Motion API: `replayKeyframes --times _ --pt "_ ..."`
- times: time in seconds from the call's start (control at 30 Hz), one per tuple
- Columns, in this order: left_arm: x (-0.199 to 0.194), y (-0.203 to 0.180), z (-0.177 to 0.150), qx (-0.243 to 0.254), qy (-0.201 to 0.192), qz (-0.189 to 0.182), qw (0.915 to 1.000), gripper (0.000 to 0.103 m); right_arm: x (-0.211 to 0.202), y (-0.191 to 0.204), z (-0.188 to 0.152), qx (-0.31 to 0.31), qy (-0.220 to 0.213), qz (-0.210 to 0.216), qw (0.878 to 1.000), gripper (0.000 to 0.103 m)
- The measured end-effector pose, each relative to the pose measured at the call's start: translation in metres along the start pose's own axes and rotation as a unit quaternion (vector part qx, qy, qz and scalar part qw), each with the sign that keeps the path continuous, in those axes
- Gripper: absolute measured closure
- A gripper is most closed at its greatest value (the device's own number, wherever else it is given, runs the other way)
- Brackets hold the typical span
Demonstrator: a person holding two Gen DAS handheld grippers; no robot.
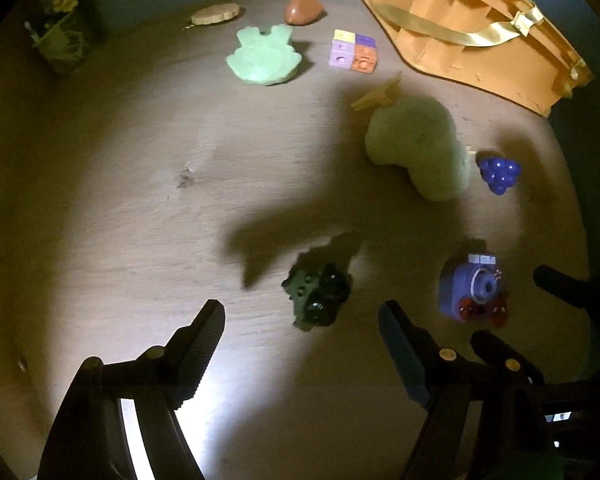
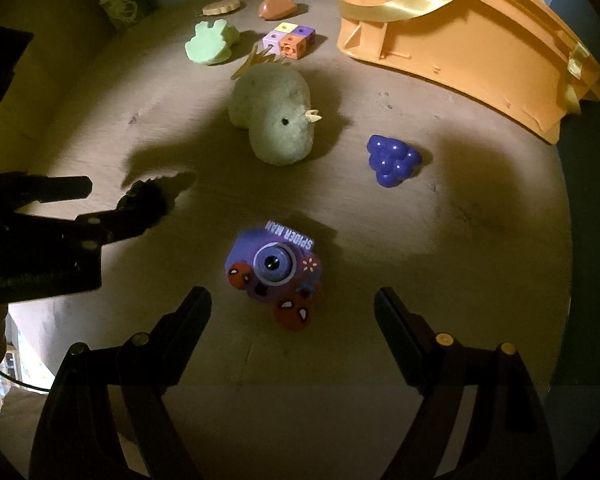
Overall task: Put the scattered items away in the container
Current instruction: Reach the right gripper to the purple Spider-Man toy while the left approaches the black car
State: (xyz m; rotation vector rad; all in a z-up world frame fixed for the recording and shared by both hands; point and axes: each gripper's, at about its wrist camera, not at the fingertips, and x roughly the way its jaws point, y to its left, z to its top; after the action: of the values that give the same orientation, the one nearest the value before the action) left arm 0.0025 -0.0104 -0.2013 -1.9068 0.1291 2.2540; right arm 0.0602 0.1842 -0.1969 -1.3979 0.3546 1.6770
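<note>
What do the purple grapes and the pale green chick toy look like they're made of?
Purple grapes: probably hard glossy plastic, since each bead shows a sharp highlight. Pale green chick toy: likely plush fabric, with a matte, fuzzy, soft-edged surface.

Looks like a home, probably a kid's play area: round wood-grain counter (image 1: pixel 140 200) against a plain blue wall, dim room with one hard light from behind. Evidence is the toy clutter: plush chick (image 2: pixel 274 120), Spider-Man toy camera (image 2: pixel 274 266), plastic grapes (image 2: pixel 394 160), pastel blocks (image 2: pixel 289 40), green frog-shaped dish (image 2: pixel 211 43), plus an orange divided tote (image 2: pixel 460 40) with gold ribbon handles. Cup (image 1: pixel 60 36) with cartoon print at the far edge; nothing lab or shop-like visible.
</note>
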Motion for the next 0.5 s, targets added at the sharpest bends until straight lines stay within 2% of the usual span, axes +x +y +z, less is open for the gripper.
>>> replayKeyframes --times 0.13,0.3,0.5 --pt "0.008 -0.004 0.001 0.011 0.004 0.006 0.9999 0.028 0.007 0.0 0.0 -0.003 0.008 0.001 1.0 0.021" --pt "0.018 -0.007 0.002 0.021 0.013 0.017 0.9996 0.044 0.014 0.0 0.0 -0.006 0.008 -0.006 1.0 0.021" --pt "0.018 -0.01 0.001 0.021 0.005 0.023 0.9995 0.045 0.018 0.001 0.002 -0.012 0.006 -0.004 1.0 0.021"
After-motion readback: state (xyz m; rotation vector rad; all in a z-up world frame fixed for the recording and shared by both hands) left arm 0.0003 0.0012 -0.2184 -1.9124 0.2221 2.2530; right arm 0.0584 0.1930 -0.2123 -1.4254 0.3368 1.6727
